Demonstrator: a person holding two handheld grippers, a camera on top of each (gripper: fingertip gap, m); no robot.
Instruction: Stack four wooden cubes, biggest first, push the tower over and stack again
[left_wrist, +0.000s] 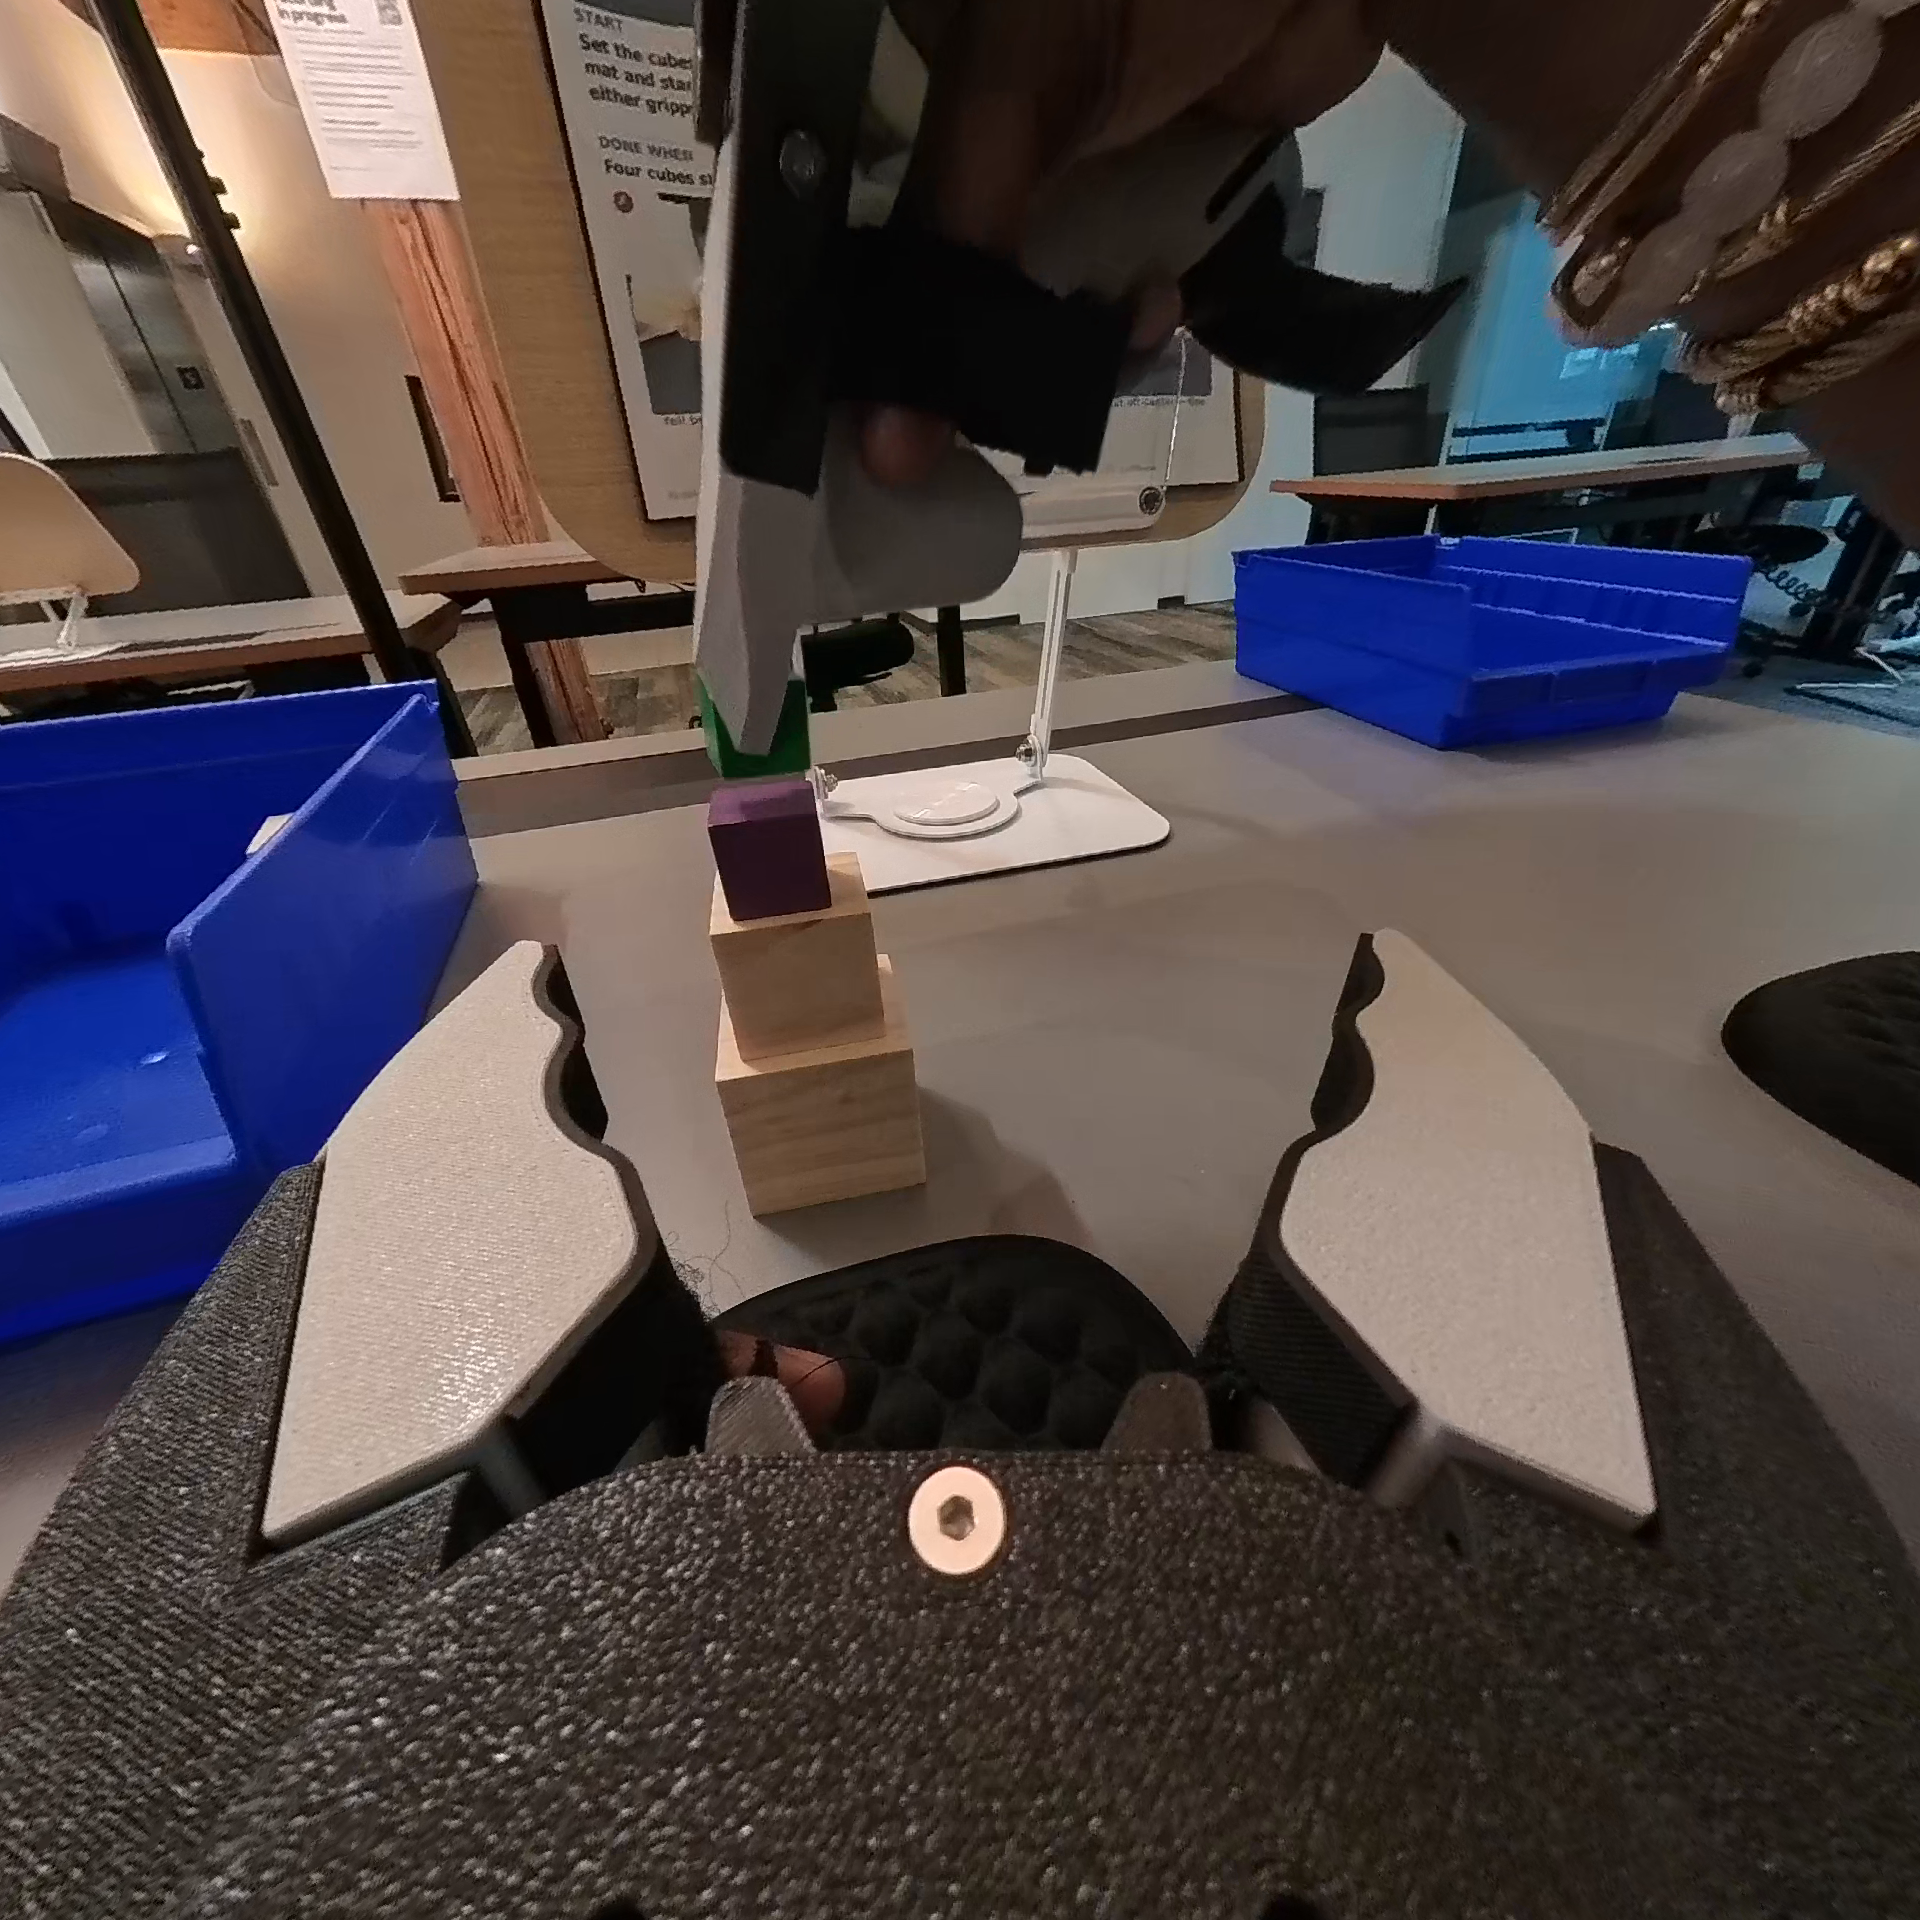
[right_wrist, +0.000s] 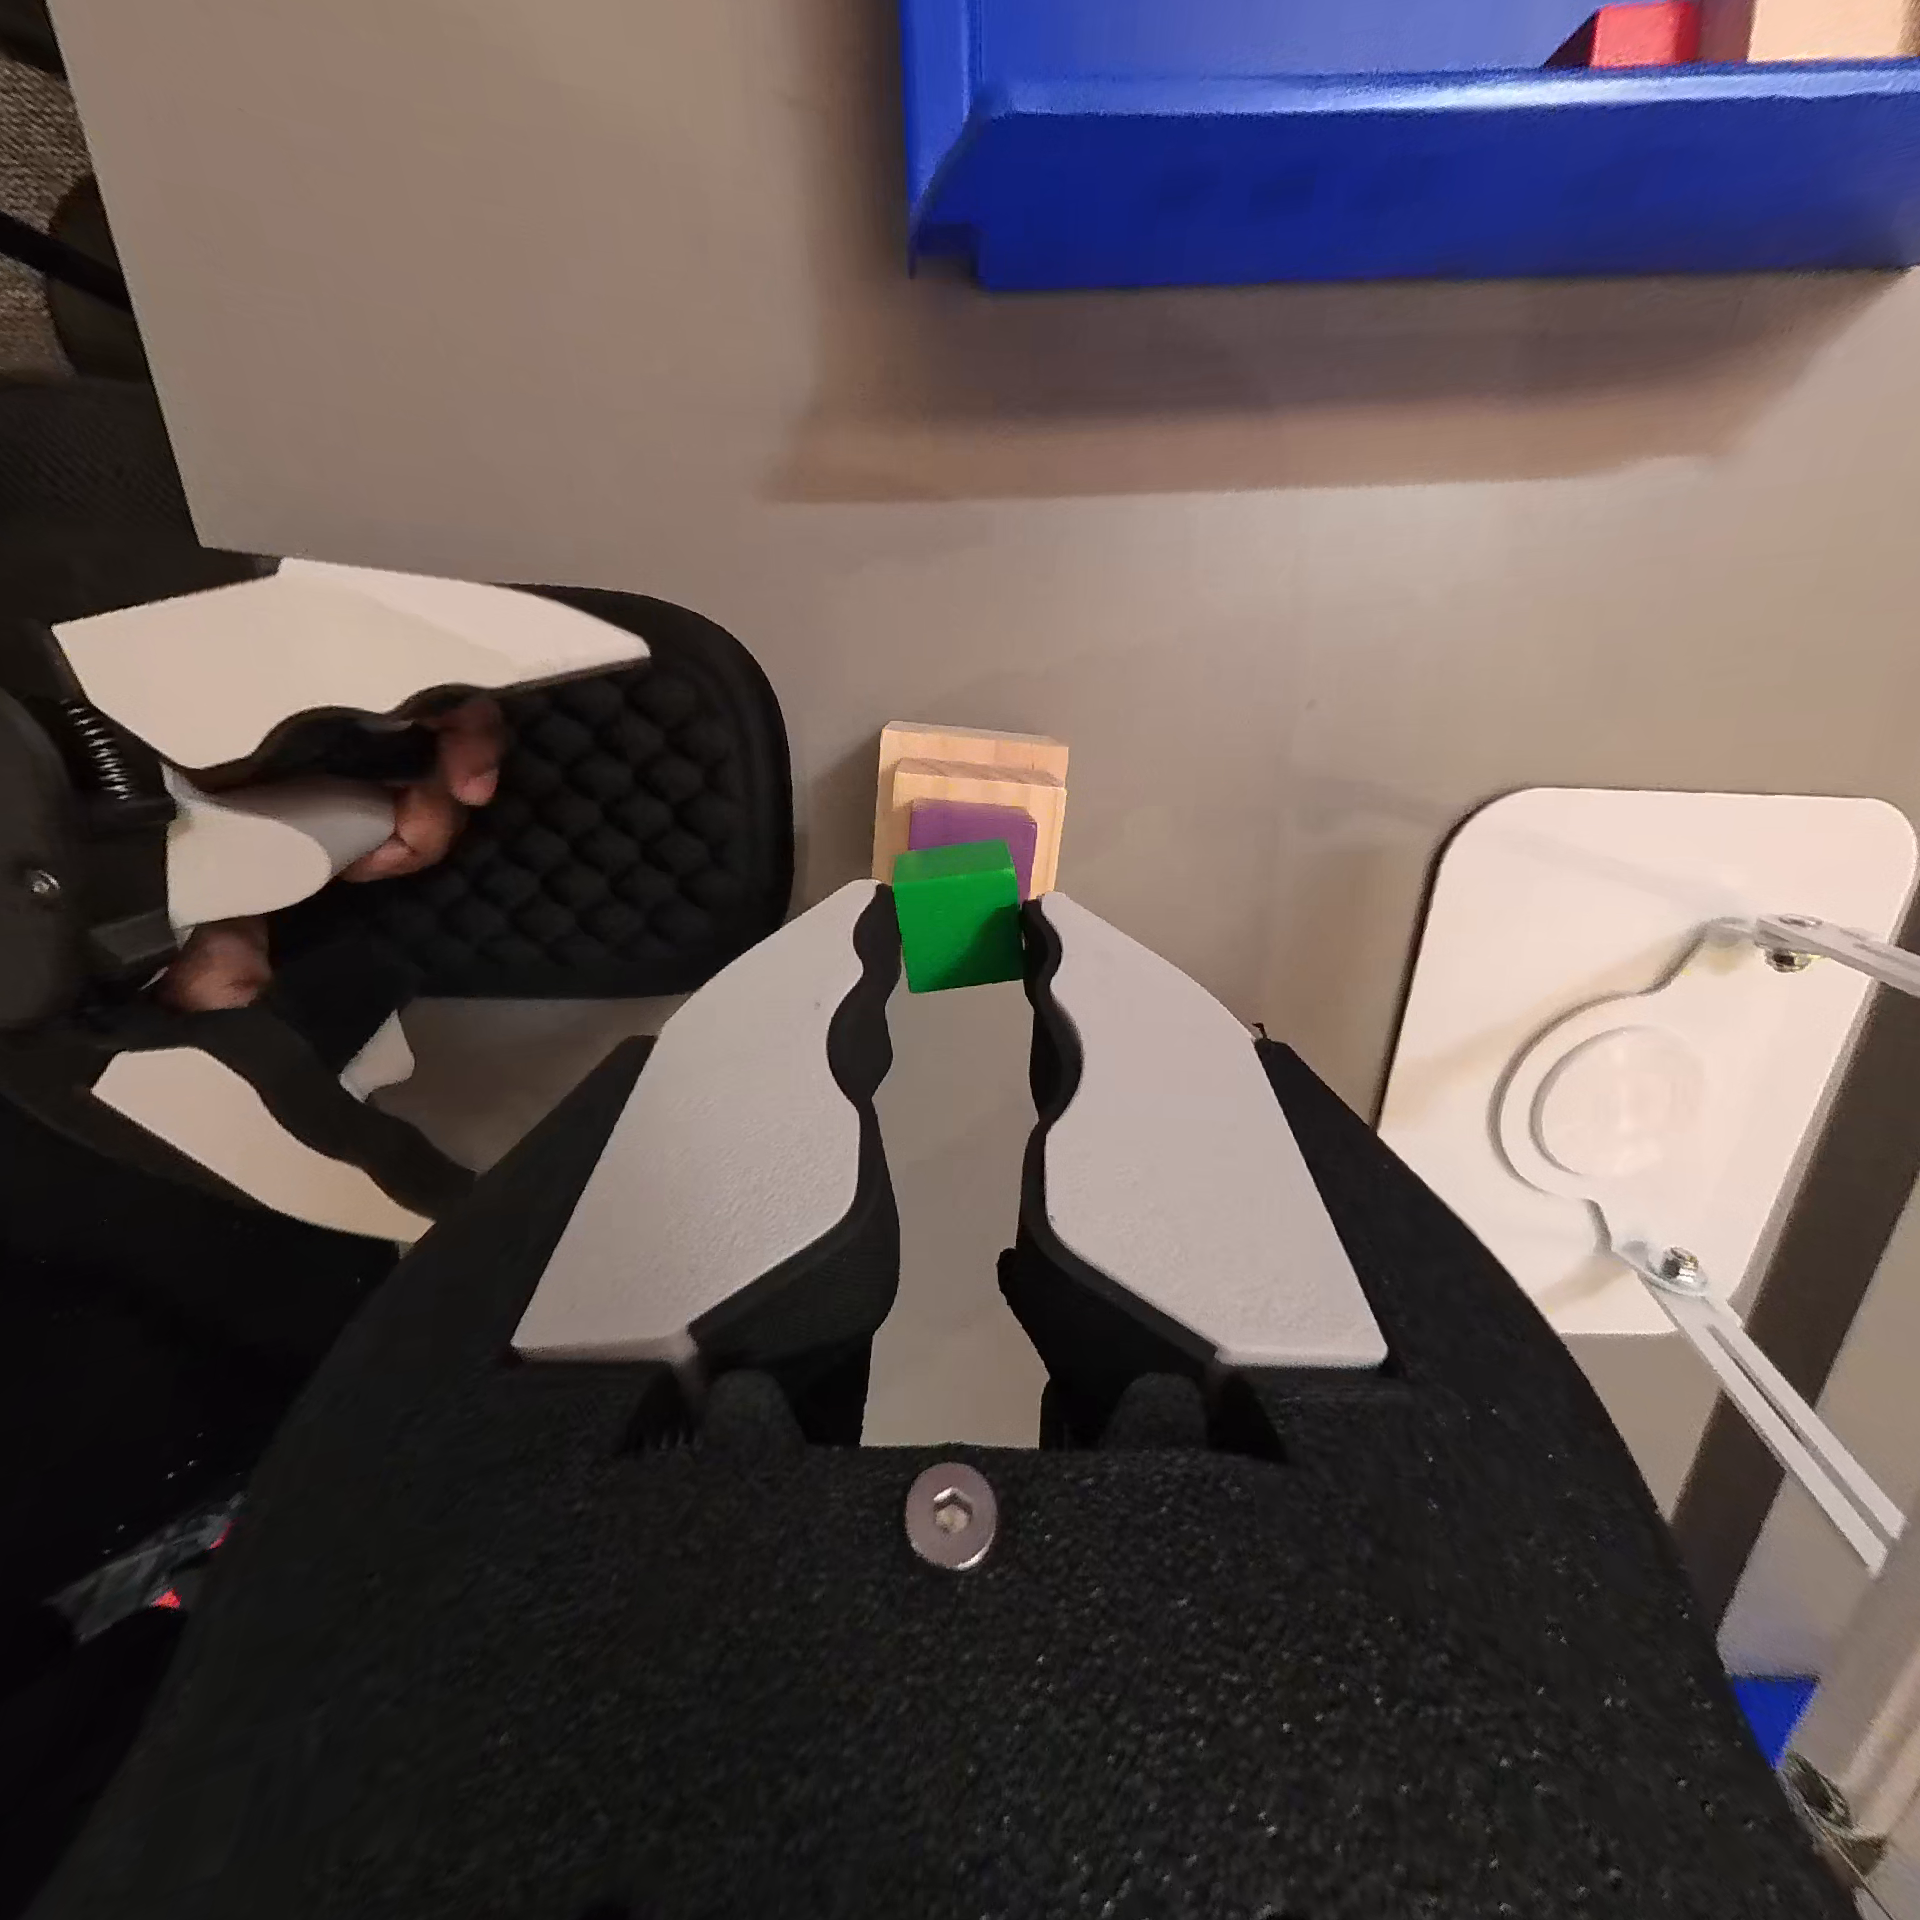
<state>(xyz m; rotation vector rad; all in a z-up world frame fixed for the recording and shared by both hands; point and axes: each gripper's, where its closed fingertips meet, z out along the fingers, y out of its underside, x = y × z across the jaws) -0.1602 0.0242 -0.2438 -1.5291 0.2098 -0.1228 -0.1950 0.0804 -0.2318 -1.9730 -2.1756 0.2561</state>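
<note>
A: What has the right hand-held gripper (right_wrist: 961, 920) got?

B: A small green cube (right_wrist: 958, 914). Both black pads press on its sides, so it is clamped at the very fingertips. From the left wrist view the same gripper comes down from above, and the green cube (left_wrist: 756, 740) hangs just over the stack.

A: What stack?

B: Three blocks on the grey desk (left_wrist: 1351, 987). At the bottom is a large plain wooden cube (left_wrist: 821, 1127), on it a somewhat smaller wooden cube (left_wrist: 798, 971), and on that a purple cube (left_wrist: 769, 852). Each one sits a little off from the one below. The green cube is right above the purple one; I can't tell whether the two touch.

A: And the left hand-held gripper (left_wrist: 961, 1013)?

B: Its jaws stand wide open with nothing between them. It sits low on the near side of the stack, the wooden cubes in line with its gap but farther on, touching neither finger. In the right wrist view it lies to the left of the stack, over a black dimpled pad (right_wrist: 623, 810).

A: What else is about?

B: A blue bin (left_wrist: 208, 987) stands to the left of the stack, and a second, shallower blue bin (left_wrist: 1475, 644) sits farther back on the right. Behind the stack is a white stand base (left_wrist: 997, 831) with a round disc in it and a thin white arm rising from it. A person's wrist with bracelets (left_wrist: 1745, 197) shows at the top right.
</note>
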